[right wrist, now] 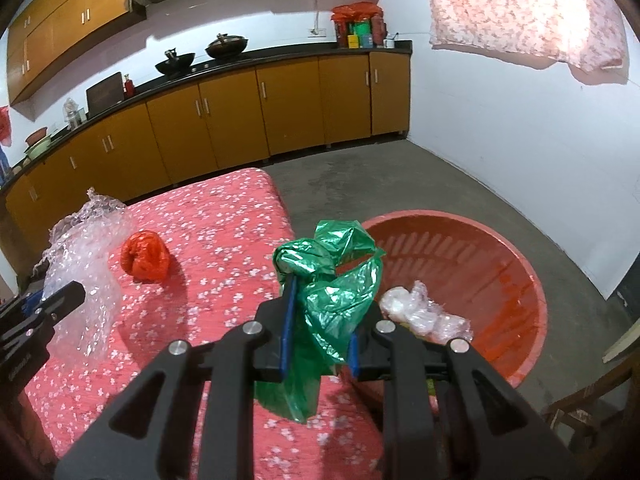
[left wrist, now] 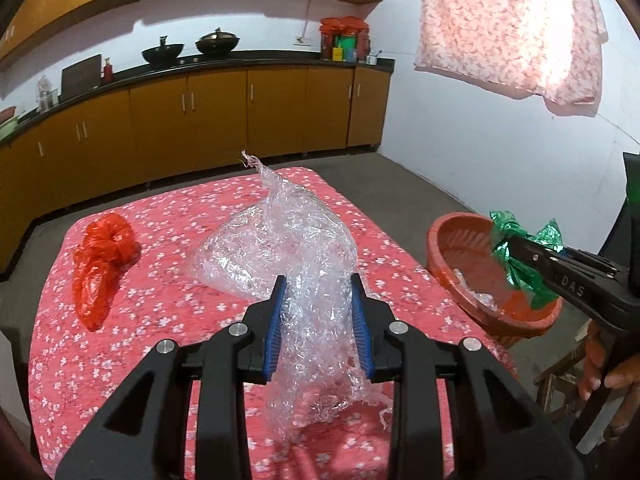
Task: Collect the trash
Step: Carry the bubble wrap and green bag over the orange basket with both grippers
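Gripping clear bag (left wrist: 296,248) in left tool (left wrist: 320,292), lifted over bench (left wrist: 168,312) | right tool (right wrist: 320,304) clamps green bag (right wrist: 336,280) at red basket (right wrist: 520,264) rim | red bag (left wrist: 100,260) lies on bench

The left wrist camera sits close behind its own blue-padded fingers (left wrist: 280,320), low over the table with the pink floral cloth (left wrist: 168,292) and facing the cabinet wall (left wrist: 224,120), with the red basket (left wrist: 448,240) off to its right. The right wrist camera looks the same way from farther right, near the basket (right wrist: 532,292). Both views share table (right wrist: 224,232), basket and cabinets (right wrist: 240,112).
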The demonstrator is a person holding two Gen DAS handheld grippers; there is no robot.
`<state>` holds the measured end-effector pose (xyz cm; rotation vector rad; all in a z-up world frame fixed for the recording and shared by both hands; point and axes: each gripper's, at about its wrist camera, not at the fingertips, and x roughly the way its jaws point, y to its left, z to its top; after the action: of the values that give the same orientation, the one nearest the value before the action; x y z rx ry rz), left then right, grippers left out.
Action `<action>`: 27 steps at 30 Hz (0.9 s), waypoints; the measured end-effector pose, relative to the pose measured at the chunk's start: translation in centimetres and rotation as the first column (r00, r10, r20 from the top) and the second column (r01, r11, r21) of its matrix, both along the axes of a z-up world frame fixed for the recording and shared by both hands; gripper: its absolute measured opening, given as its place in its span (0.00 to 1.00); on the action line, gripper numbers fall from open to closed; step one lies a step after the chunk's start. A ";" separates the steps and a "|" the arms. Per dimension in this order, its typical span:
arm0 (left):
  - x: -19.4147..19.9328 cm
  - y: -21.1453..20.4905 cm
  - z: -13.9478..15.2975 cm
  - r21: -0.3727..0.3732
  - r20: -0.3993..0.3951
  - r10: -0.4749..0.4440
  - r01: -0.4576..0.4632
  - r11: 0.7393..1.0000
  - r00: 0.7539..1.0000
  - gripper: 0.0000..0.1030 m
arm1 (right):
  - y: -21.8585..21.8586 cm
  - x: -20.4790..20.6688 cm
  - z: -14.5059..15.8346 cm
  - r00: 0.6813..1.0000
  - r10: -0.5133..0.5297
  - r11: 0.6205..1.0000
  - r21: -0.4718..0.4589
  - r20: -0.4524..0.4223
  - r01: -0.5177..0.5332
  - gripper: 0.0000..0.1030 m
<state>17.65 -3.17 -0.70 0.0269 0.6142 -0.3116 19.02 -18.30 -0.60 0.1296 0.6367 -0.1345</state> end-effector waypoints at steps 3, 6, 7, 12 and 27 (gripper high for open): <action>0.1 -1.1 0.1 0.010 0.005 -0.018 0.018 1.000 1.000 0.30 | -0.8 0.0 -0.1 1.000 -0.017 1.000 0.001 -0.002 0.017 0.21; 0.1 -2.1 0.1 0.015 0.008 -0.035 0.035 0.999 0.999 0.30 | -1.9 -0.2 -0.3 0.999 -0.037 0.999 0.001 -0.003 0.037 0.21; 0.2 -2.4 0.1 0.015 0.006 -0.042 0.042 0.999 0.999 0.30 | -2.2 -0.3 -0.3 0.999 -0.043 0.999 0.002 -0.003 0.043 0.21; 0.4 -4.3 0.0 0.022 0.002 -0.073 0.073 0.997 0.997 0.30 | -3.9 -0.6 -0.6 0.997 -0.077 0.997 0.006 -0.007 0.077 0.21; 0.7 -10.7 -0.7 0.032 -0.018 -0.174 0.174 0.984 0.985 0.30 | -9.0 -1.5 -1.7 0.986 -0.169 0.985 0.023 -0.016 0.169 0.21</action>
<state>18.37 -13.86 -1.42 0.1110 0.6331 -0.4713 17.55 -27.33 -2.31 0.2063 0.6407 -0.2915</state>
